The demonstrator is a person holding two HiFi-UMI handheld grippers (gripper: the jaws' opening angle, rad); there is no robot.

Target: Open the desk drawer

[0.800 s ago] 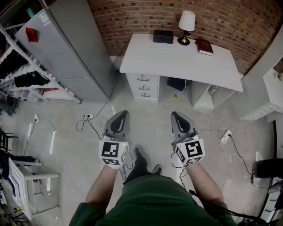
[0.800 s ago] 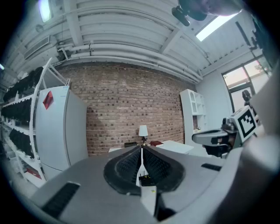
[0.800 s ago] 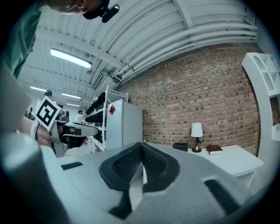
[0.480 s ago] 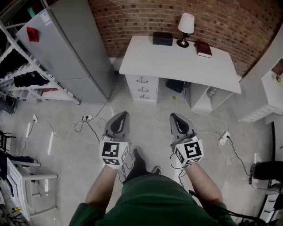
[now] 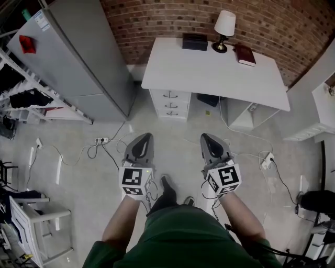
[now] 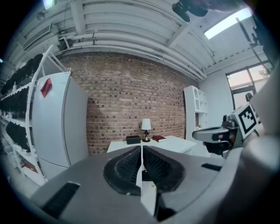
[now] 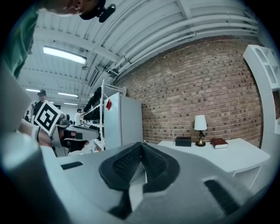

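The grey floor fills most of the head view. A red brick wall runs along the top of the frame. A tall grey fridge stands at the upper left, with a red tag near its top.

A white surface sits against the wall at the upper middle. The person's green clothes fill the bottom middle, and a dark shoe pokes out just above them.

A stack of three drawers hangs under the left end of the white surface. All three are pushed in, and each has a small dark handle. The stack is well apart from both grippers, higher in the frame.

The left gripper is at the lower middle, left of the shoe. The right gripper is beside it, right of the shoe. Both point up the frame toward the white surface and touch nothing. In the left gripper view the fingers are pressed together with nothing between them. In the right gripper view the fingers are pressed together too, and they hold nothing.

Thin cables curl over the floor at the middle left.

At the back of the white surface stand a lamp with a white shade, a red book to its right, and a black box to its left.
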